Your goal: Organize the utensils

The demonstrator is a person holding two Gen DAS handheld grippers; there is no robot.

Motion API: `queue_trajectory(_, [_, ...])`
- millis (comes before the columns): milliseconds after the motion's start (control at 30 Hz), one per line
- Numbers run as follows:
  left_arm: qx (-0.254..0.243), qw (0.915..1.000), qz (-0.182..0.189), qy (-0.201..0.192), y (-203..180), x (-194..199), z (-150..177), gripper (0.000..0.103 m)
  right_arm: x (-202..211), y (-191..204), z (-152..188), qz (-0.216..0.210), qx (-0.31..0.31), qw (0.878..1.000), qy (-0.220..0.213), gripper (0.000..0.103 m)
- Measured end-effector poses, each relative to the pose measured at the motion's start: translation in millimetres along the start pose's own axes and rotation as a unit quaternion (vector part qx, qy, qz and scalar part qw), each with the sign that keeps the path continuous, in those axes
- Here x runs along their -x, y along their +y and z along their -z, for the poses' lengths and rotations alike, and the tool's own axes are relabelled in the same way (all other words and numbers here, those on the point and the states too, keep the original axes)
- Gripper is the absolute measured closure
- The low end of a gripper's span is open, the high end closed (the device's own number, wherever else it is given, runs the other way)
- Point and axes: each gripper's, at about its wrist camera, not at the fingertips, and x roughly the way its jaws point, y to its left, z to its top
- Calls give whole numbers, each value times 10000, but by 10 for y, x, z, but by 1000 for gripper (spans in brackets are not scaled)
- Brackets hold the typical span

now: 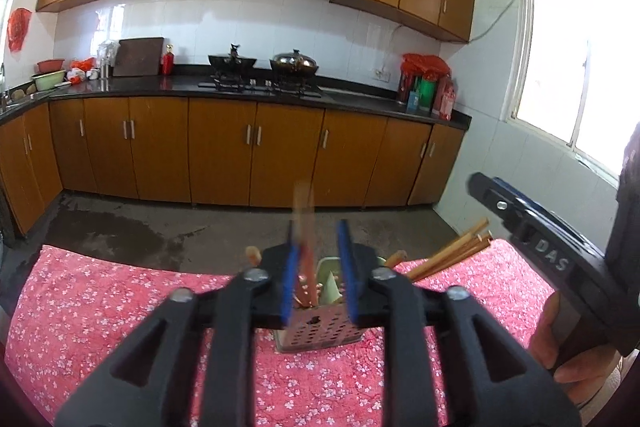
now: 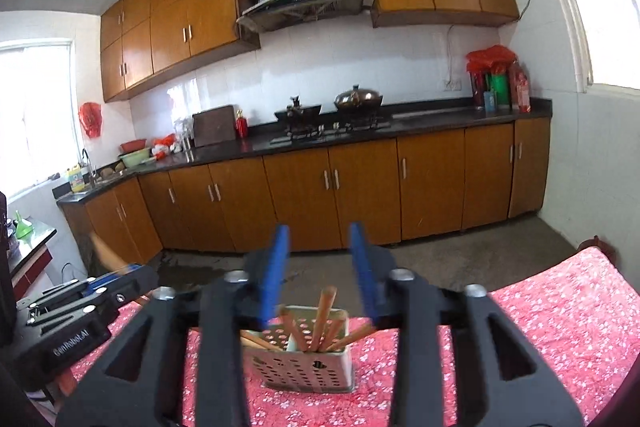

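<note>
Left gripper [image 1: 318, 267] directly above perforated holder [image 1: 320, 331] on floral surface [image 1: 120, 307], jaws parted, blurred upright chopstick [image 1: 303, 227] between them, apparently loose. Right gripper [image 2: 320, 267] open, empty, facing holder. Loose chopsticks [image 1: 452, 259] lying rightward.

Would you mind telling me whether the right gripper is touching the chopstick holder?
Apart. The right wrist view shows the right gripper open and empty, with the holder standing on the cloth beyond its fingertips.

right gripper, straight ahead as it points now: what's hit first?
Likely the chopsticks sticking up from the perforated holder, which sit between the open fingers of the right gripper. Depth is unclear; it may pass above them.
</note>
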Motion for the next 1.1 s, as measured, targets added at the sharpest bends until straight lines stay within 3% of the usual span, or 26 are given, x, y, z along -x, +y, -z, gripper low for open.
queue_trajectory(67, [54, 9999, -4, -100, 51, 106, 7, 65, 108, -32, -22, 64, 30, 9999, -103, 56])
queue_trajectory(100, [74, 9999, -17, -150, 83, 164, 11, 62, 167, -49, -25, 110, 42, 9998, -168, 45])
queue_trajectory(233, [65, 9988, -195, -439, 180, 473, 115, 26, 479, -86, 44, 377, 208, 9979, -475, 8])
queue_trajectory(267, [31, 9984, -264, -493, 194, 540, 153, 16, 561, -83, 83, 445, 265, 9971, -557, 4])
queue_trajectory(367, [-110, 9963, -497, -697, 201, 790, 340, 4, 751, -49, 225, 652, 462, 9945, -675, 2])
queue_trajectory(633, [-417, 9907, -1058, -740, 143, 1175, 1011, 4, 943, -63, 792, 803, 137, 9966, 126, 2])
queue_trajectory(833, [-443, 9897, -1235, -581, 175, 1281, 1456, 4, 1152, 41, 1200, 785, 415, 9959, 143, 2])
queue_trajectory(1100, [-745, 9878, -1287, -454, 27, 1330, 1801, 4, 1291, 110, 1585, 776, 570, 9948, 339, 2])
